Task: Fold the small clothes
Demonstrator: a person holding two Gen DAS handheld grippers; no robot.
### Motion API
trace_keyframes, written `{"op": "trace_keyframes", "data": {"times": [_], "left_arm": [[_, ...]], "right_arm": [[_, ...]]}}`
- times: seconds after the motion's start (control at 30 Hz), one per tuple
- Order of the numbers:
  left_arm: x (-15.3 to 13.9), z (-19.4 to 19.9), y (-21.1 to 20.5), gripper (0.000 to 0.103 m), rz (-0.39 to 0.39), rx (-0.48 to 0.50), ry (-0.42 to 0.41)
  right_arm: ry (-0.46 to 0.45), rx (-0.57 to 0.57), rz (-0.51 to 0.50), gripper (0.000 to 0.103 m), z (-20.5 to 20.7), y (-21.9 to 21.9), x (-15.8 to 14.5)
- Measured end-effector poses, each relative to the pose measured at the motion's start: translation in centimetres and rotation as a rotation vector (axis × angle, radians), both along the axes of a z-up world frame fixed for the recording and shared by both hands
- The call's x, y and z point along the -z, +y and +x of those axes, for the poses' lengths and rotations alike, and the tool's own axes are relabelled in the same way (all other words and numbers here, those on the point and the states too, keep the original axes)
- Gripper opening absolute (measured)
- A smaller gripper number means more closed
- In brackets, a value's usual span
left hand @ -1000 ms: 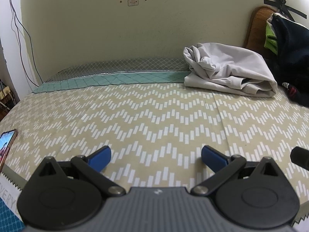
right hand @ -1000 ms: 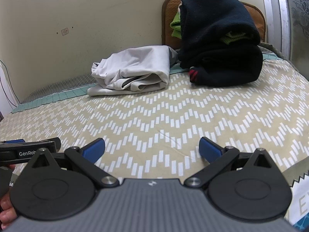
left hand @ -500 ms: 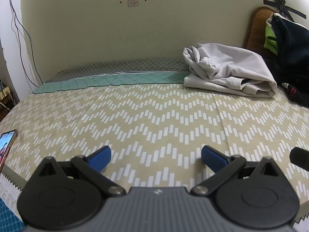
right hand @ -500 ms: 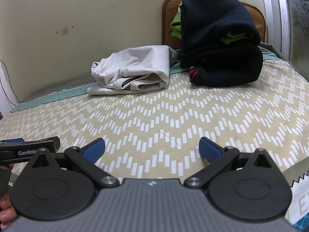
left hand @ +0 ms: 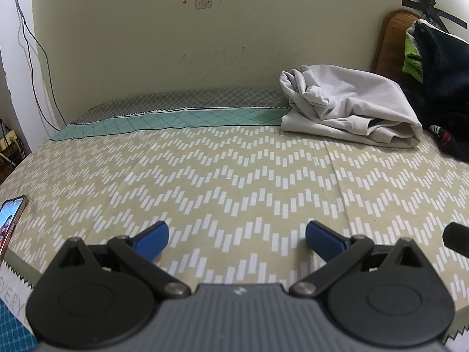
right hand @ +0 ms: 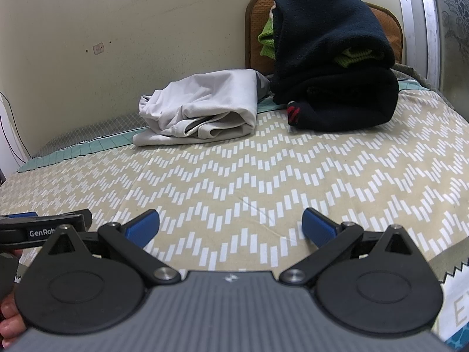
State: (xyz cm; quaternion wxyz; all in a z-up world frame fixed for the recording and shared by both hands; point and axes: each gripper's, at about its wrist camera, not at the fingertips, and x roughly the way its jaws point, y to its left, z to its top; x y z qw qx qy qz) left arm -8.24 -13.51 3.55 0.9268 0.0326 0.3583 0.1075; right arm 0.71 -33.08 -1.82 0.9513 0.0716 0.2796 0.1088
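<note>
A crumpled light grey garment [left hand: 348, 108] lies at the far side of the bed near the wall; it also shows in the right wrist view [right hand: 202, 108]. My left gripper [left hand: 236, 236] is open and empty, low over the near edge of the bed, far from the garment. My right gripper [right hand: 231, 226] is open and empty, also near the front edge. The left gripper's side [right hand: 44, 226] shows at the left of the right wrist view.
The bed has a beige zigzag sheet [left hand: 234, 176]. A pile of dark folded clothes [right hand: 331, 70] with green cloth stands at the back right against a brown headboard [right hand: 258, 29]. A phone [left hand: 10, 220] lies at the bed's left edge.
</note>
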Motion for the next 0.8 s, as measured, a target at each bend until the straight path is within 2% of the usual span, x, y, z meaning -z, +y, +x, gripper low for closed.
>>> {"op": "trace_keyframes", "data": {"times": [0.8], "left_arm": [[0.19,0.17,-0.04,0.103,0.005,-0.017,0.003]], "right_arm": [[-0.002,0.001,0.004,0.103,-0.08,-0.06,-0.06]]}}
